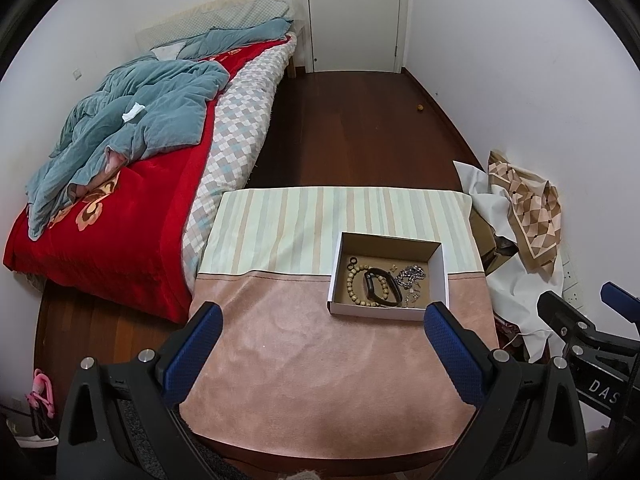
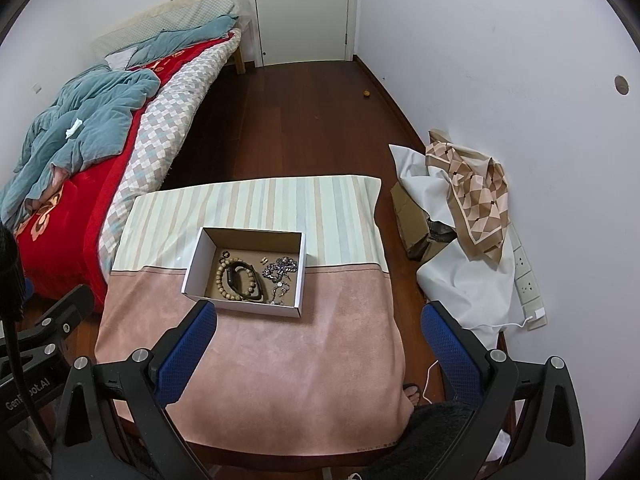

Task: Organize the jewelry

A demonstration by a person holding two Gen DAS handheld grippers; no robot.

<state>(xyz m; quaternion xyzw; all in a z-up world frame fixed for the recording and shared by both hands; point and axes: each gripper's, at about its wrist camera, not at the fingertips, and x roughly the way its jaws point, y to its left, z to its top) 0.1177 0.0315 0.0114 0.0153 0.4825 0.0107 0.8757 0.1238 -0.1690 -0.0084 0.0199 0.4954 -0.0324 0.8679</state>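
**Jewelry gathered in an open box, both tongs wide**

A white cardboard box sits on the cloth-covered table, straddling the seam between the striped and pink fabric. Inside lie a wooden bead bracelet, a black smart band across it, 2 dark rings and a tangled silver chain. The left gripper and right gripper hover above the pink cloth, near the box, jaws spread wide and holding nothing.
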